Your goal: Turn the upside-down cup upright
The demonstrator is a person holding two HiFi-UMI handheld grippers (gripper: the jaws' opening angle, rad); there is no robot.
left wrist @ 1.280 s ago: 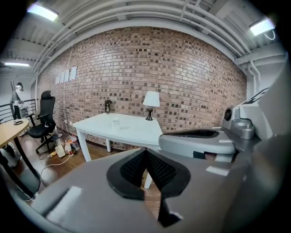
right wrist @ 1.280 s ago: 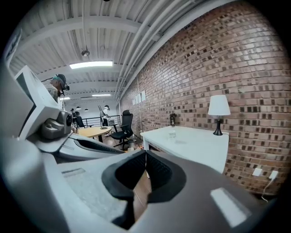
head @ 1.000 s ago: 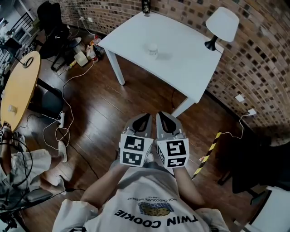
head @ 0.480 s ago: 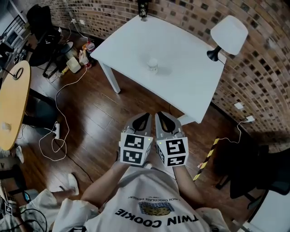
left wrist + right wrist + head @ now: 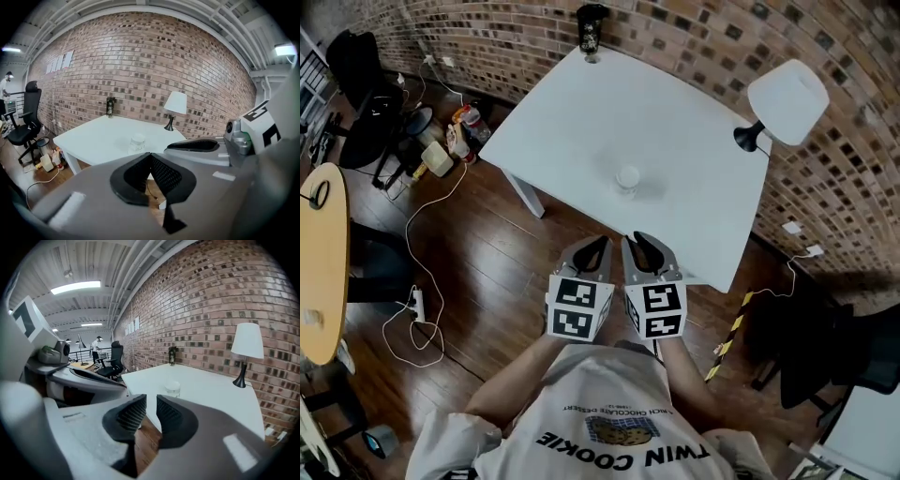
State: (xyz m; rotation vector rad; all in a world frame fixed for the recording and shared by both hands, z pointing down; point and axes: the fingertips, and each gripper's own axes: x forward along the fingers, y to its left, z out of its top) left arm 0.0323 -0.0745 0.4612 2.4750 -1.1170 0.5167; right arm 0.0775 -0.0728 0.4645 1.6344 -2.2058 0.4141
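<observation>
I am holding the left gripper (image 5: 592, 246) out in front of my chest, tipped a little downward toward the white table (image 5: 581, 112), and its jaws are resting closed tip to tip with nothing in them. Just beside it on the right, the right gripper (image 5: 639, 242) is pointing the same way, parallel. Its jaws have just been opening and are now standing a narrow slit apart, empty. The clear cup (image 5: 627, 178) is sitting on the table beyond both grippers, well apart from them, near the near edge and almost in line with the right gripper. It is standing with its long axis vertical; which end is facing up I cannot tell.
</observation>
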